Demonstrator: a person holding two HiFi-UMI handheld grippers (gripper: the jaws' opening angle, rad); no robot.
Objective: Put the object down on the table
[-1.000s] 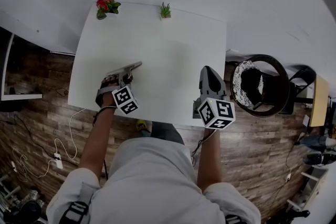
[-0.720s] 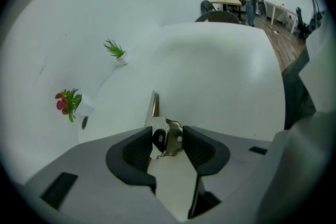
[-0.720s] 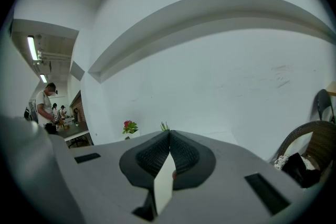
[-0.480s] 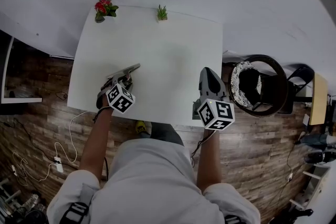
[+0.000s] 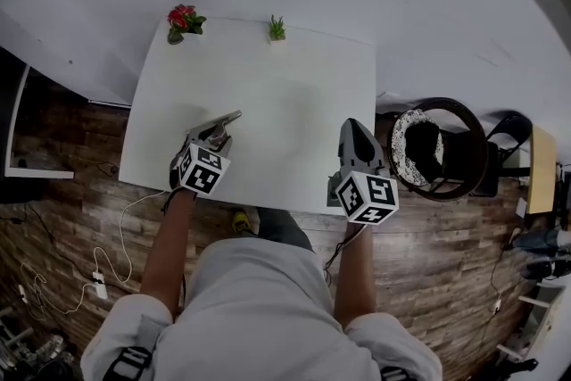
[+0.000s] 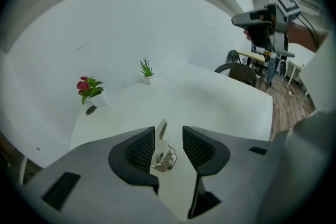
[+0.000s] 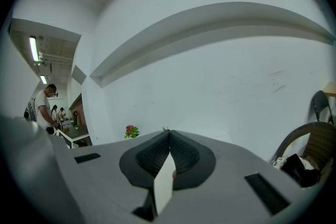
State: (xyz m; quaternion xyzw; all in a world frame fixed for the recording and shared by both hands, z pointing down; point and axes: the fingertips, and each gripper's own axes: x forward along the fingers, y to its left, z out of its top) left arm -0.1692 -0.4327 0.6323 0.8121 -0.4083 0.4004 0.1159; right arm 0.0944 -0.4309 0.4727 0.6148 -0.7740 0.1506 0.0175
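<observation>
A small silvery metal object [image 6: 161,153] with a flat blade lies on the white table [image 5: 285,103]. It sits between the jaws of my left gripper [image 6: 168,136], and neither pad touches it. That gripper stands open, low over the table's near left part [image 5: 225,122]. In the head view the object is hidden by the gripper. My right gripper [image 5: 355,128] hovers over the near right edge. It is shut, its pads [image 7: 157,155] pressed together with nothing between them. It also shows raised at the right in the left gripper view [image 6: 262,21].
A pot of red flowers [image 5: 183,18] and a small green plant [image 5: 277,29] stand along the table's far edge. A round dark chair [image 5: 437,147] stands right of the table. White wall lies beyond, wooden floor around. People stand far off at the left [image 7: 47,105].
My left gripper has drawn back a little toward the table's near edge. The right gripper has stayed in place.
</observation>
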